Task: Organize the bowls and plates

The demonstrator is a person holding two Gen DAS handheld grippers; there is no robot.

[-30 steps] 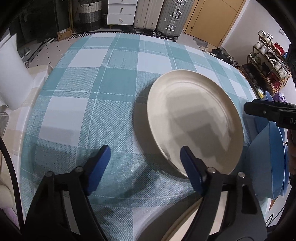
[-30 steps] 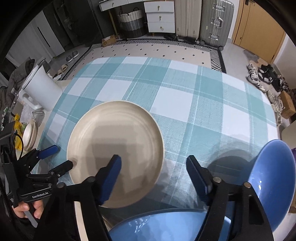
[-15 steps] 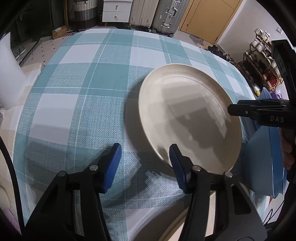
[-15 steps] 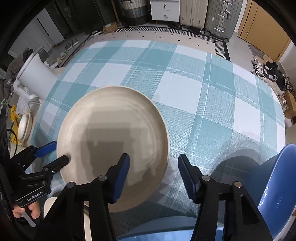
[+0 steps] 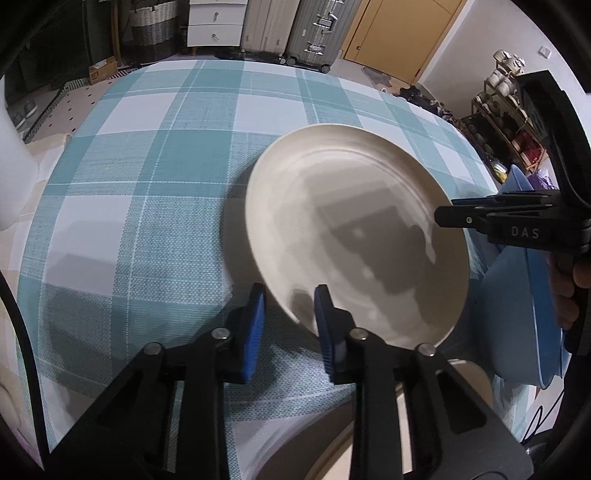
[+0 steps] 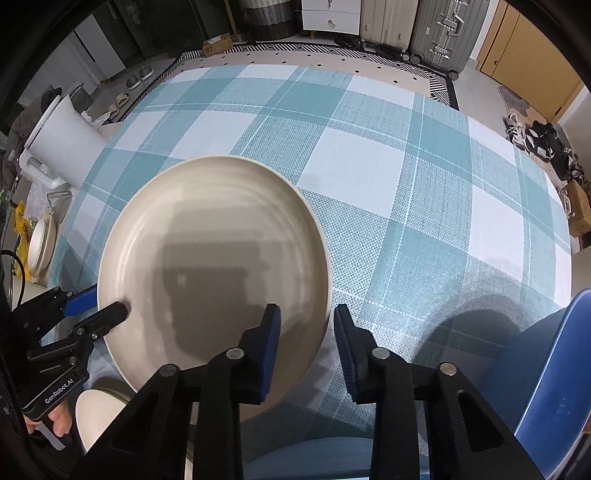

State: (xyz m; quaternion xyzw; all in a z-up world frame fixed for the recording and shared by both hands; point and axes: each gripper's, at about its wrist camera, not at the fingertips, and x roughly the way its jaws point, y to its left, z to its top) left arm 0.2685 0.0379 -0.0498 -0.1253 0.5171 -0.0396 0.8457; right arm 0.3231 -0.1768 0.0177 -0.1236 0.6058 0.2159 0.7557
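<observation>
A large cream plate [image 5: 354,229] is held above the checked tablecloth; it also shows in the right wrist view [image 6: 214,266]. My left gripper [image 5: 290,314] is shut on its near rim, one blue pad on each face; it shows at the plate's left edge in the right wrist view [image 6: 99,306]. My right gripper [image 6: 306,339] straddles the plate's right rim, its jaws narrowed around the edge with a small gap still showing; it also shows in the left wrist view [image 5: 454,218]. Another cream plate [image 6: 96,413] lies below at the near edge. A blue bowl [image 5: 524,317] stands at the right.
The teal-and-white checked table [image 6: 388,166] stretches away ahead. A white jug [image 6: 62,147] stands off its left edge. A blue bowl [image 6: 554,376] sits at the near right. Suitcases [image 6: 443,33] and drawers [image 6: 330,14] stand on the floor beyond.
Both grippers have narrowed from wide open. The left has closed on the plate's rim and the plate has risen and tilted. The right has closed in around the opposite rim.
</observation>
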